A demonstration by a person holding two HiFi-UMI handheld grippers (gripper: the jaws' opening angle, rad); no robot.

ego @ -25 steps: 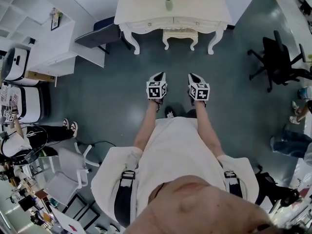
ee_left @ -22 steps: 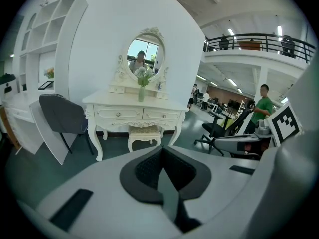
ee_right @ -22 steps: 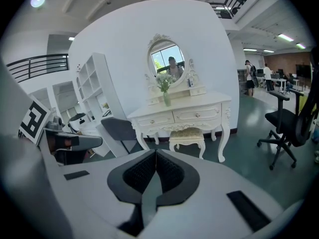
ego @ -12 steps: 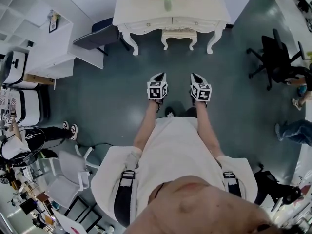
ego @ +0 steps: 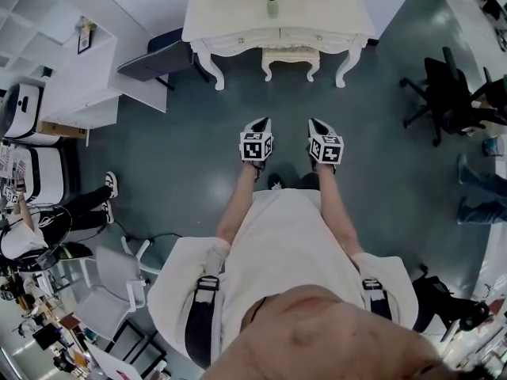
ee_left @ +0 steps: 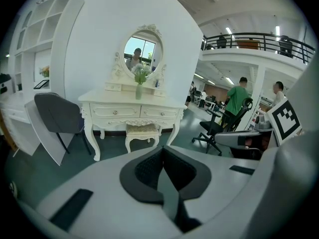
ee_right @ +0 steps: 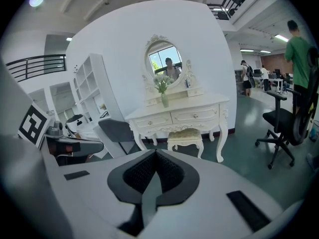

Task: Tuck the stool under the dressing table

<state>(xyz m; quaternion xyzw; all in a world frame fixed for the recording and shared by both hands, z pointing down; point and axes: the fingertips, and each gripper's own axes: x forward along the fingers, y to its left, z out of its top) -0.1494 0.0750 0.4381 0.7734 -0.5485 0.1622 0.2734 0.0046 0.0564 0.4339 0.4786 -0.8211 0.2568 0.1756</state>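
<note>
Across the green floor [ego: 178, 145], the stool [ego: 291, 55] sits under the dressing table [ego: 230, 16], at its front edge. My left gripper [ego: 260, 123] and right gripper [ego: 315, 124] are closed and empty, well back; I judge the tucking is done.

A grey chair [ego: 154, 58] stands on the dark green floor [ego: 182, 157] beside a white shelf unit [ego: 83, 74], and a vase of flowers [ego: 273, 5] shows in front of the curved white wall [ee_left: 94, 39]. Off to the other side stands a black office chair [ego: 447, 93], and near it, in the left gripper view, a person in a green shirt [ee_left: 238, 97] below a railed balcony [ee_left: 259, 40]. A seated person [ego: 36, 224] with legs stretched out and a white swivel chair [ego: 119, 279] occupy the floor's near left corner in the head view.
</note>
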